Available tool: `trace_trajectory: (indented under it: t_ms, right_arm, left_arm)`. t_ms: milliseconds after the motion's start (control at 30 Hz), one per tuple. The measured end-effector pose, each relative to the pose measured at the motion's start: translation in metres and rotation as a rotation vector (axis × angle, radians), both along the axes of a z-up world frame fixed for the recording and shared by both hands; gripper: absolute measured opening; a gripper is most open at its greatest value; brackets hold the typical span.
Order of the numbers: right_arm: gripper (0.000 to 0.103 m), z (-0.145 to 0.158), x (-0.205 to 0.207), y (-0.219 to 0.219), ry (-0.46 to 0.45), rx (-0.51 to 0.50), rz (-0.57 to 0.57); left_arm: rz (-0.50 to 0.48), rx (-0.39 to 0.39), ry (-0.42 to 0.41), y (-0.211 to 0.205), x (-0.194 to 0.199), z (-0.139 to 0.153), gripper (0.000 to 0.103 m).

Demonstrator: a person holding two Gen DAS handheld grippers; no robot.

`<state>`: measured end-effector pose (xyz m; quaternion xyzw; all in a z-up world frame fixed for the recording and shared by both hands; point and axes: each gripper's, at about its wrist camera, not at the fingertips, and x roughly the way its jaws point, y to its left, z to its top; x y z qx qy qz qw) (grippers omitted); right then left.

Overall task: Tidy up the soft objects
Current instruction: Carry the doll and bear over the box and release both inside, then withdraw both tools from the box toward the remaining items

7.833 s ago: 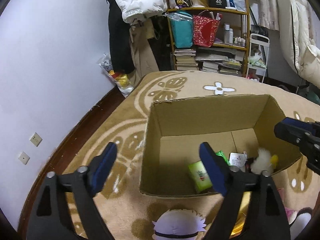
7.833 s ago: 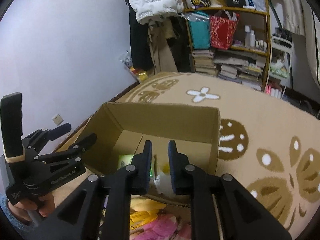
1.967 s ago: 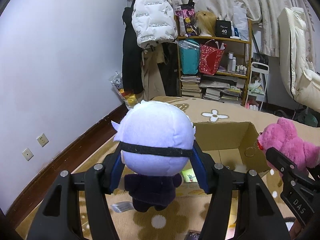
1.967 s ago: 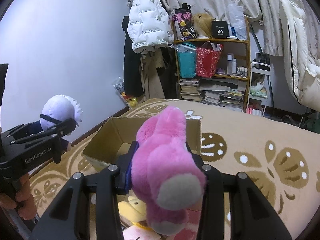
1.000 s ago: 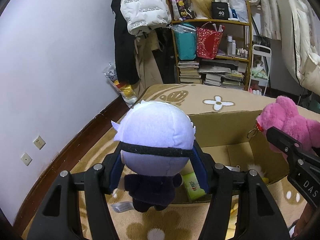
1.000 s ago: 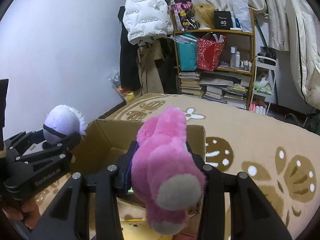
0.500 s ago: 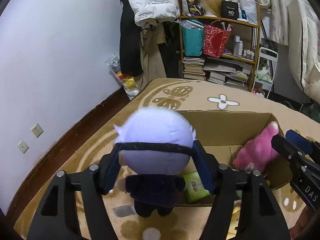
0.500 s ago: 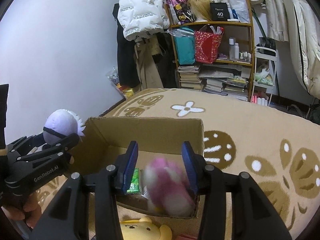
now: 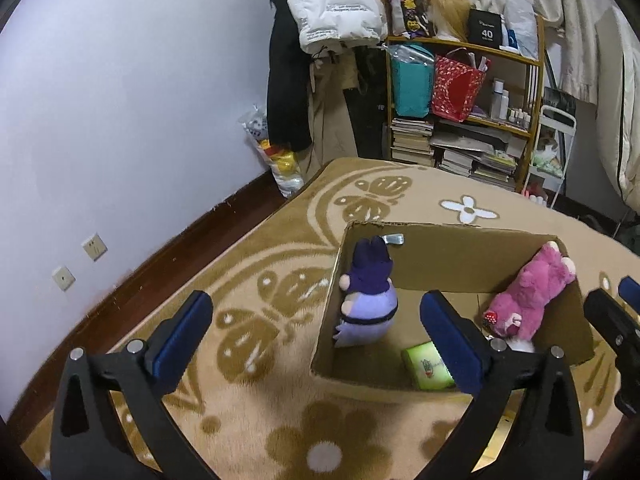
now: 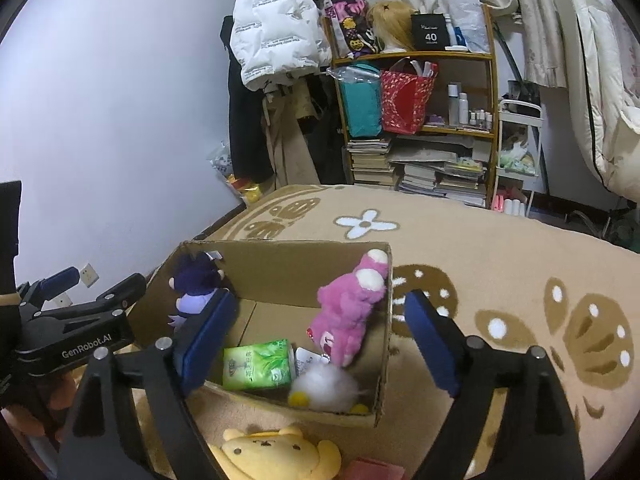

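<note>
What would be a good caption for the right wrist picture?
Open right hand-held gripper above a cardboard box holding a pink plush and purple doll.

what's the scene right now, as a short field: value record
container: cardboard box open on the rug
in box: purple-haired doll head-down against one wall; pink plush against the opposite wall; green tissue pack; white fluffy toy
outside box: yellow plush on the rug
left gripper: fingers just opened, empty
right gripper: fingers just opened, empty

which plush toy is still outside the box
The yellow bear plush, lying on the rug in front of the cardboard box. The pink plush and purple-haired doll are inside.
</note>
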<state>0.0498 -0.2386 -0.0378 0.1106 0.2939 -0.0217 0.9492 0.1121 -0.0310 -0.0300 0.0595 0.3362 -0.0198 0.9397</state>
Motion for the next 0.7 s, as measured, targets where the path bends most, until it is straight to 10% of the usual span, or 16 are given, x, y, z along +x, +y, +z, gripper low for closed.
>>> trace_trajectory:
  t_ms: [700]
  right_arm:
    - [0.103, 0.001, -0.056, -0.006, 0.099, 0.085, -0.05]
  left_arm:
    - [-0.141, 0.023, 0.094, 0.002, -0.081, 0.013, 0.103]
